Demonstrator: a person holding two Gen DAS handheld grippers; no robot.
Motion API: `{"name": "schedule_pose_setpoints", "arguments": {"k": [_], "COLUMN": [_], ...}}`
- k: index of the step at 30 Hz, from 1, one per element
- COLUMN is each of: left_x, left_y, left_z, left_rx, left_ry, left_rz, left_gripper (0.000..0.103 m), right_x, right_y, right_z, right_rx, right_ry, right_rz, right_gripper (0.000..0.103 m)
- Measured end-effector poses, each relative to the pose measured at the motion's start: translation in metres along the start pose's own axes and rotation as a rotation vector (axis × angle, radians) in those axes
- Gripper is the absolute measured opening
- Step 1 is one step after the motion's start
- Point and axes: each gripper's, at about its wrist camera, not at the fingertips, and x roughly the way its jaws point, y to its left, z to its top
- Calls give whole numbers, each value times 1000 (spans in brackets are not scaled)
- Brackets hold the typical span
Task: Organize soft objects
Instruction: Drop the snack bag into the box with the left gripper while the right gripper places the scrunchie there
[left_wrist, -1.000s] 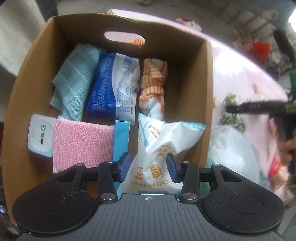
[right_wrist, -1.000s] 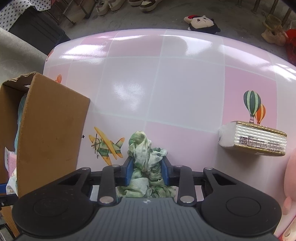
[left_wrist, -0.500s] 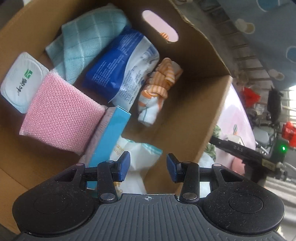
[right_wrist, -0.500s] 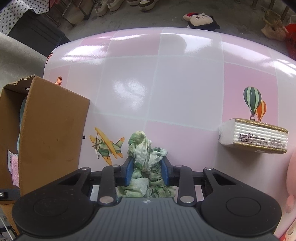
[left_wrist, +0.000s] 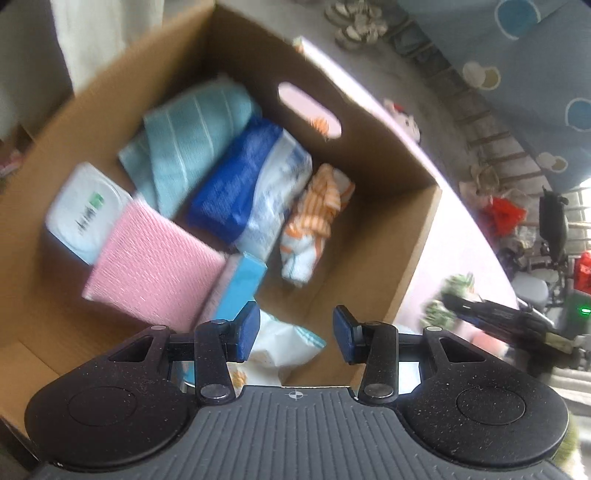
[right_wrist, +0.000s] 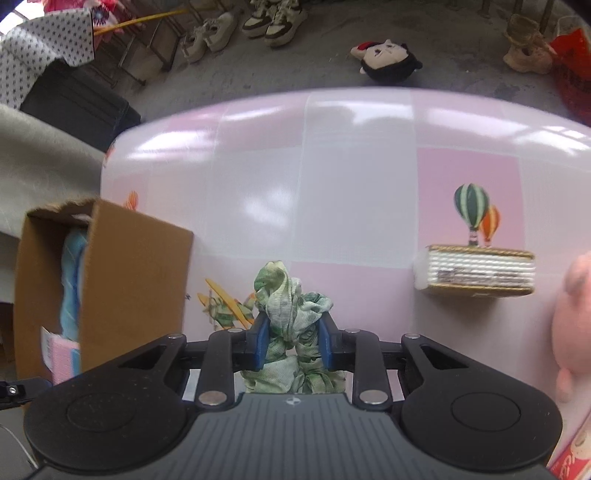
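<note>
Green crumpled cloth (right_wrist: 291, 306) was clenched in right gripper (right_wrist: 291, 341); left gripper (left_wrist: 293, 332) released, empty, over brown cardboard box (left_wrist: 388, 236).

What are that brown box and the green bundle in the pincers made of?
The box looks like matte corrugated cardboard: brown, with a torn top edge. The green bundle seems to be thin woven cloth, judging by its soft crumpled folds in the right gripper.

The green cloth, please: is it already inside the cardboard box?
No. The green cloth is outside the cardboard box, clamped in the right gripper over the table.
</note>
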Motion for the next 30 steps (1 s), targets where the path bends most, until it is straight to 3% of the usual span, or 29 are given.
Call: {"name": "schedule_pose_setpoints", "arguments": {"k": [4,8,12,14,19,24,26,30], "left_x": [-15,-27,-31,-33,-39,-42,-42,-41], "left_y": [-3,2,12,19,33,43,46,47], "left_z": [-1,-2,-1,-1,0,1,1,1], "left_rx": [29,38,20,6,-13,-33,-40,-36], "left_ry": [-77,-130,-157,-168,-198,-203,-201,-195], "left_rz": [72,130,170,170,185,175,170,166], "left_gripper": [43,43,43,43,43,43,43,43], "right_x": [-45,-75,-66,-52,-19,11,15,16], "right_y": [13,51,112,143,215,254,255,250], "right_z": [11,22,22,15,-12,-49,-59,-60], "right_rx": [22,6,-120,-203,-519,-819,-874,-856], "right_ry": [-58,-75,-18,14,50,121,130,167], "right_rz": [68,233,343,354,247,4,-46,-34], "right_gripper": [0,0,0,0,0,0,7,9]}}
